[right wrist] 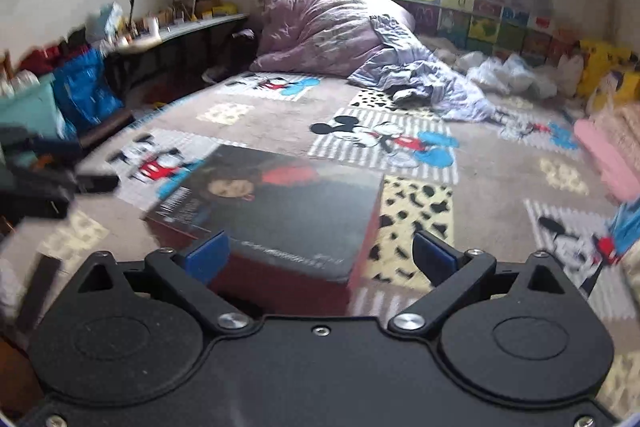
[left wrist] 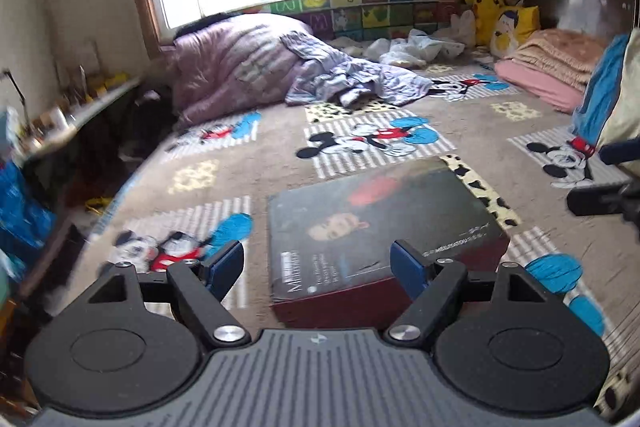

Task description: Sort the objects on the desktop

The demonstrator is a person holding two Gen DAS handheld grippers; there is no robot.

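Both hand-held grippers, left and right, gape empty above the dark flat box lying on the cartoon-print bedspread. Best approach: straddle opposite box edges squarely before squeezing, then lift level.

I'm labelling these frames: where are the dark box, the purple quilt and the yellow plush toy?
dark box (left wrist: 380, 219), left wrist view, lid centre.
purple quilt (right wrist: 320, 27), right wrist view, top of heap.
yellow plush toy (left wrist: 486, 7), left wrist view, its body.
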